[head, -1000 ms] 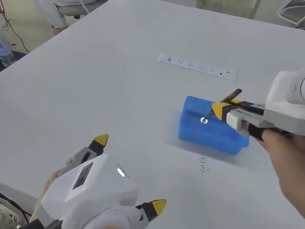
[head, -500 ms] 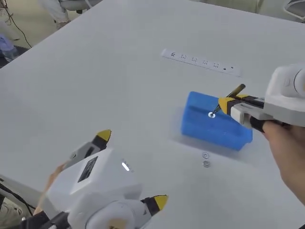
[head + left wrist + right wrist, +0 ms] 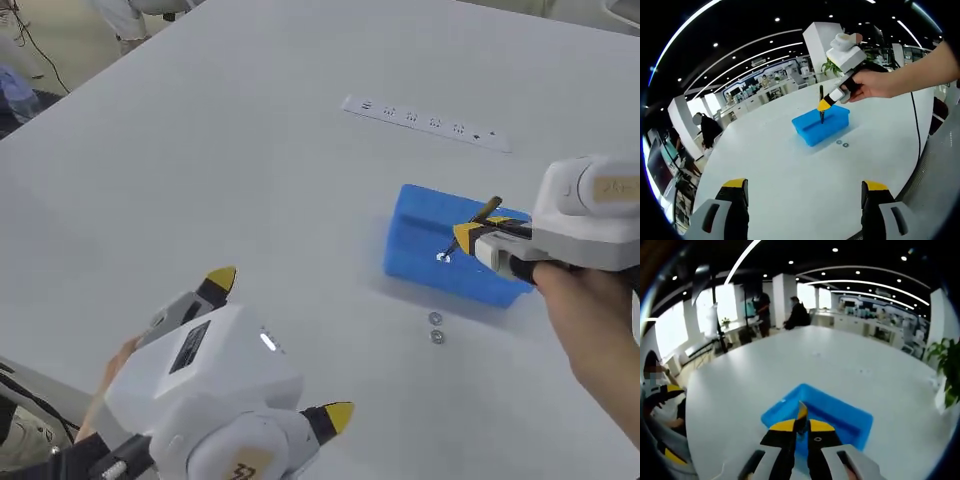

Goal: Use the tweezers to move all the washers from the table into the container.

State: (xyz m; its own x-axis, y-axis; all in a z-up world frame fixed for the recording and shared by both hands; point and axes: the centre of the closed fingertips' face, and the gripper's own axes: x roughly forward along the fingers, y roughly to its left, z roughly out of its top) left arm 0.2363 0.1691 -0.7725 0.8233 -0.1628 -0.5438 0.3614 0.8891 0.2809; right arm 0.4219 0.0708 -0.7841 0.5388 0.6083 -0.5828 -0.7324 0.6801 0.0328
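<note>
While tweezers (image 3: 478, 218) reach into container (image 3: 415, 205), L hand-held gripper (image 3: 278, 347)'s label (image 3: 181, 354)'s illegible.

Two washers (image 3: 434, 319) lie on the table (image 3: 220, 170) just before the container (image 3: 415, 225).

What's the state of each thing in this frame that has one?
Container: upright, open-topped.
Tweezers: tips down in the container, a washer at them.
Right gripper: shut on the tweezers.
Left gripper: open, holding nothing.
Two other washers: flat on the table beside the container.
Power strip: flat on the table.
</note>
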